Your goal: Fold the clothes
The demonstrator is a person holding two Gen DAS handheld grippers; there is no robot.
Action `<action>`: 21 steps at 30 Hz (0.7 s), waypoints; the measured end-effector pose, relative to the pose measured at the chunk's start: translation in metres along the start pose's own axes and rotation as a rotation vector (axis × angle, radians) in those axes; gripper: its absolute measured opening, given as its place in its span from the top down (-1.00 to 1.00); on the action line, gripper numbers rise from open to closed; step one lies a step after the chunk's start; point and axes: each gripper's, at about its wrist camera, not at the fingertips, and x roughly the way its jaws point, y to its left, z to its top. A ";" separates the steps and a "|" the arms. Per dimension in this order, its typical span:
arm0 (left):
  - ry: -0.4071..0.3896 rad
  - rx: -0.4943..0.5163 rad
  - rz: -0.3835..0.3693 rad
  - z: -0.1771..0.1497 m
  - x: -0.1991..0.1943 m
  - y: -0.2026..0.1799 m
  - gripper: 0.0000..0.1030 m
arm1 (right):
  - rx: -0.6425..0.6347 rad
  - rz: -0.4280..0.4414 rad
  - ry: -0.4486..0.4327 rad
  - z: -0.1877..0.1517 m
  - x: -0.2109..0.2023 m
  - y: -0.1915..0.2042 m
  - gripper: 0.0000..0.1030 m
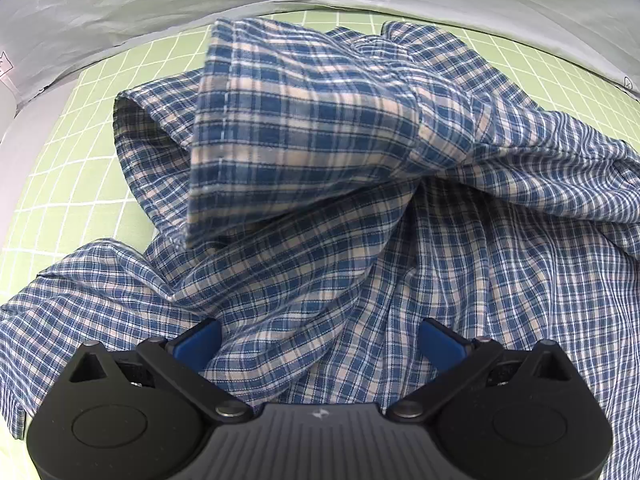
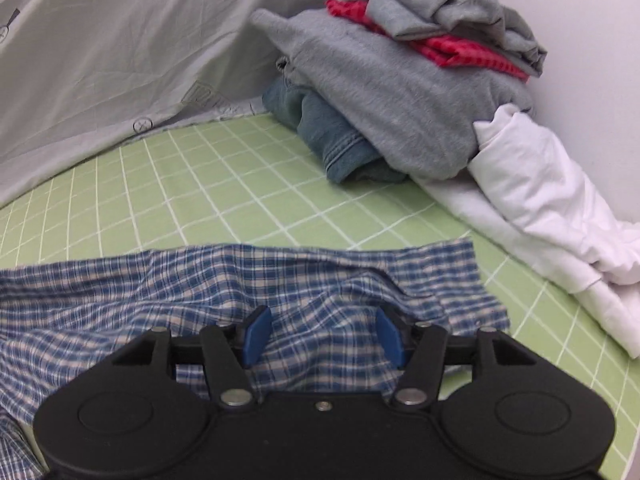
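- Plaid shirt [image 1: 360, 208] lies rumpled on the green gridded desk [image 2: 224, 184], in front of the clothes pile [image 2: 384, 100]; light, limp, apt to slide; best taken at a hem or the cuff [image 1: 224, 92]
- Left tongs [image 1: 320, 344] apart over the cloth; right tongs [image 2: 322, 338] apart, cloth between but unpinched

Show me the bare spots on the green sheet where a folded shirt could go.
Right wrist view: open green sheet between the plaid shirt, the grey cover and the clothes pile. Left wrist view: a strip left of the shirt. Crowded: the corner with the pile and white cloth.
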 end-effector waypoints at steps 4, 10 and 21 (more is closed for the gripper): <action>-0.004 0.003 -0.008 0.002 0.007 0.001 -1.00 | -0.033 -0.071 0.006 -0.002 0.000 0.004 -0.44; -0.034 0.043 0.001 -0.013 -0.003 0.001 -0.99 | -0.215 -0.033 -0.101 0.004 -0.034 0.029 -0.69; -0.118 -0.113 0.058 -0.067 -0.032 0.062 -0.99 | -0.607 0.481 -0.259 -0.039 -0.135 0.214 -0.83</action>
